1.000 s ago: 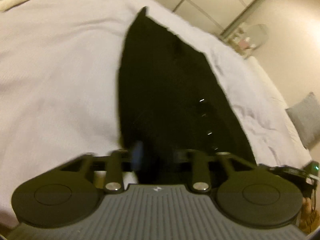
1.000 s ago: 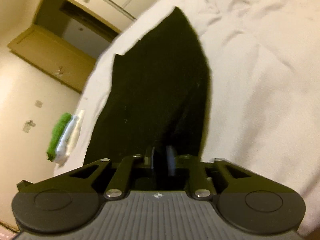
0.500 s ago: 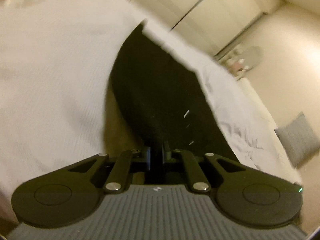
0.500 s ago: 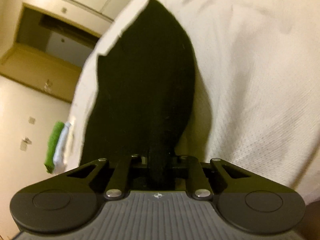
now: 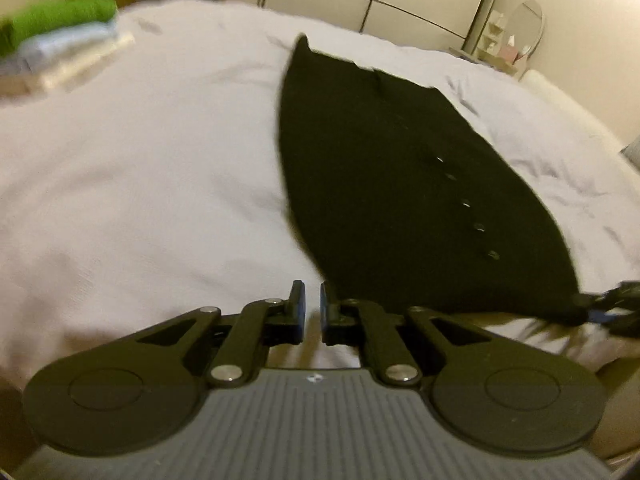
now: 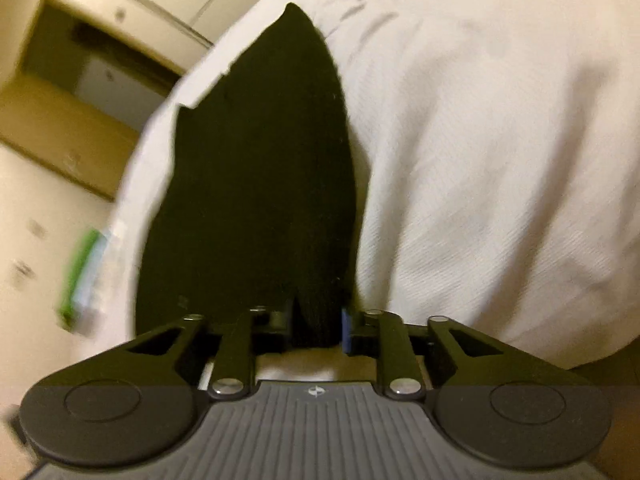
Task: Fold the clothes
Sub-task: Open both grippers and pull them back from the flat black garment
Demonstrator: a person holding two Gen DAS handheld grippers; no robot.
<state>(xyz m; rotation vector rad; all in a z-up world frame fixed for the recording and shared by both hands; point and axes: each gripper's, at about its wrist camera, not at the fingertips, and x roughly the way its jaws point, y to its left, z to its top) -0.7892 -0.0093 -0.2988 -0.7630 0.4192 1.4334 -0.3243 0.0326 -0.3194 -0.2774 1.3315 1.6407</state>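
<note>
A: Two grippers in frame. The left gripper (image 5: 312, 306) is hanging over the white bedspread (image 5: 140, 168), its fingers (image 5: 297, 305) standing a narrow gap apart with only bedspread showing between them. Released, nothing in it.

B: And the garment?

A: The black buttoned garment (image 5: 384, 184) is lying flat on the bed, spreading away from the near edge toward the far side. A row of small buttons (image 5: 466, 203) is running down its front. Its near left corner is sitting just beside the left gripper's right finger; I cannot tell if they are touching.

B: Right side?

A: The right gripper (image 6: 316, 326) is grasping the garment (image 6: 256, 184): a bunched fold of black cloth is filling the gap between its fingers (image 6: 347, 330), which are pressing against it from both sides. In the left wrist view the right gripper (image 5: 616, 312) is showing at the garment's near right corner, blurred.

B: Anything else on the bed?

A: A stack of folded clothes (image 5: 60, 40), green piece on top, is sitting at the far left of the bed, well apart from the black garment. Closet doors (image 5: 380, 4) and a round mirror (image 5: 524, 28) are standing behind the bed.
</note>
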